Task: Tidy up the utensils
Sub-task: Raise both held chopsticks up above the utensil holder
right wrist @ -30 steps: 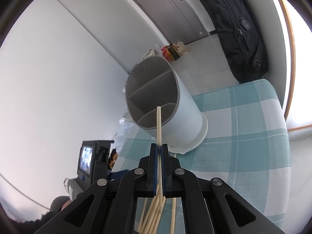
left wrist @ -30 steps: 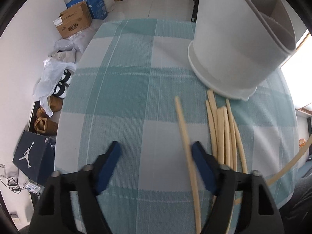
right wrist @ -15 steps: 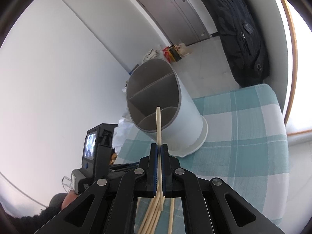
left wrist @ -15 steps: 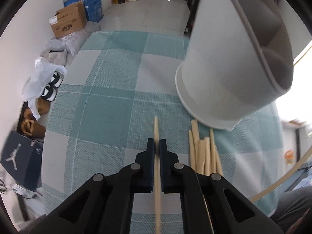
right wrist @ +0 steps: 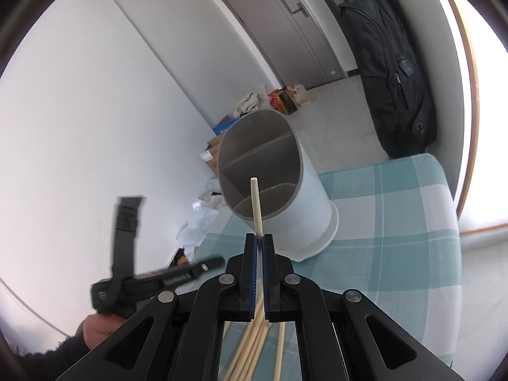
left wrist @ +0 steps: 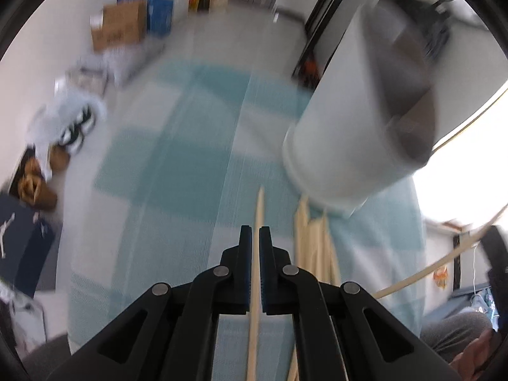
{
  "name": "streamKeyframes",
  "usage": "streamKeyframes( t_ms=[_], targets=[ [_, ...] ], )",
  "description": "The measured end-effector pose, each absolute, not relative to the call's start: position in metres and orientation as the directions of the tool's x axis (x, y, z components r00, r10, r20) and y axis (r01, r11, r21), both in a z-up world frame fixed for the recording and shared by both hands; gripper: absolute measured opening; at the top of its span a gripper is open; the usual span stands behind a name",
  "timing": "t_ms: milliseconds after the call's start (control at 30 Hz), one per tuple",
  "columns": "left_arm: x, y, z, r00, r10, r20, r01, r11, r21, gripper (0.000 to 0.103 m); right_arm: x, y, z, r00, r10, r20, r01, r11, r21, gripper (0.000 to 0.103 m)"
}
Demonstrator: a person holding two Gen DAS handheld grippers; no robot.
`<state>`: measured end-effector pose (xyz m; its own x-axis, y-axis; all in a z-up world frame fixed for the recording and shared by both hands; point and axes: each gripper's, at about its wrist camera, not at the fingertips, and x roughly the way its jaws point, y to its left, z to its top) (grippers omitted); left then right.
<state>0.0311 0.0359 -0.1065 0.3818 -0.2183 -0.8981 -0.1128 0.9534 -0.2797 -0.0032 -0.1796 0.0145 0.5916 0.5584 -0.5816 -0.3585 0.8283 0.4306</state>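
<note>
My left gripper [left wrist: 256,233] is shut on a pale wooden chopstick [left wrist: 257,209] and holds it above the checked cloth, left of the white utensil holder [left wrist: 343,146]. Several more chopsticks [left wrist: 312,241] lie on the cloth below the holder. My right gripper [right wrist: 259,241] is shut on another chopstick [right wrist: 256,203], whose tip points at the open divided mouth of the white holder [right wrist: 263,165]. Loose chopsticks [right wrist: 254,346] lie beneath it. The left gripper body [right wrist: 152,282] shows at the lower left of the right wrist view.
The teal and white checked tablecloth [left wrist: 177,165] covers the table. Cardboard boxes [left wrist: 117,28], bags and shoes lie on the floor beyond its left edge. A black backpack [right wrist: 390,73] hangs by the wall at the right.
My left gripper closed on a chopstick and has lifted it off the cloth, with the view now blurred by motion. My right gripper rose slightly with its chopstick toward the holder's mouth.
</note>
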Motion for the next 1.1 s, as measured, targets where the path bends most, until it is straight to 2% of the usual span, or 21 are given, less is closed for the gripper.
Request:
streamKeyframes(
  t_ms=[100,133,167,233,500,533,567,600,667,733,867,1100],
  targets=[
    [0.034,0.027,-0.116,0.34,-0.198,-0.919,-0.087,0.967,-0.241,0.003,-0.006,-0.182,0.015,0.594,0.561,-0.577,-0.357,0.826,0.436,0.002],
    [0.036,0.024,-0.118,0.336,-0.194,-0.922,-0.075,0.97,-0.232,0.016,-0.007,-0.183,0.016,0.595,0.561,-0.575,-0.356,0.826,0.437,0.002],
    [0.038,0.022,-0.118,0.334,-0.184,-0.925,-0.065,0.974,-0.217,0.035,-0.007,-0.184,0.016,0.597,0.56,-0.574,-0.354,0.827,0.437,0.002],
    [0.04,0.018,-0.119,0.34,-0.15,-0.928,-0.071,0.98,-0.184,0.053,-0.007,-0.186,0.016,0.6,0.557,-0.574,-0.352,0.829,0.436,0.002],
    [0.047,0.009,-0.126,0.325,0.005,-0.946,-0.017,1.0,-0.001,0.051,-0.005,-0.192,0.018,0.602,0.562,-0.568,-0.346,0.824,0.448,0.002],
    [0.045,0.008,-0.126,0.327,0.005,-0.945,-0.011,1.0,0.001,0.045,-0.006,-0.192,0.018,0.601,0.563,-0.568,-0.348,0.824,0.448,0.002],
    [0.046,0.007,-0.125,0.32,-0.014,-0.947,0.0,1.0,-0.015,0.035,-0.006,-0.192,0.018,0.6,0.563,-0.569,-0.35,0.824,0.446,0.002],
    [0.046,0.007,-0.124,0.315,-0.023,-0.949,0.004,1.0,-0.023,0.029,-0.006,-0.192,0.018,0.598,0.564,-0.57,-0.351,0.823,0.446,0.002],
    [0.049,0.005,-0.122,0.316,-0.03,-0.948,0.015,1.0,-0.027,0.01,-0.005,-0.192,0.017,0.595,0.563,-0.573,-0.352,0.824,0.445,0.002],
    [0.051,0.009,-0.121,0.313,-0.056,-0.948,-0.006,0.998,-0.061,0.003,-0.005,-0.191,0.016,0.593,0.563,-0.575,-0.352,0.824,0.444,0.002],
    [0.053,0.024,-0.116,0.343,-0.159,-0.926,-0.073,0.978,-0.195,0.002,-0.005,-0.19,0.017,0.597,0.561,-0.574,-0.353,0.826,0.439,0.002],
    [0.031,0.034,-0.07,0.532,-0.196,-0.823,-0.07,0.959,-0.274,0.002,-0.008,-0.186,0.018,0.602,0.562,-0.567,-0.367,0.826,0.428,0.002]
  ],
)
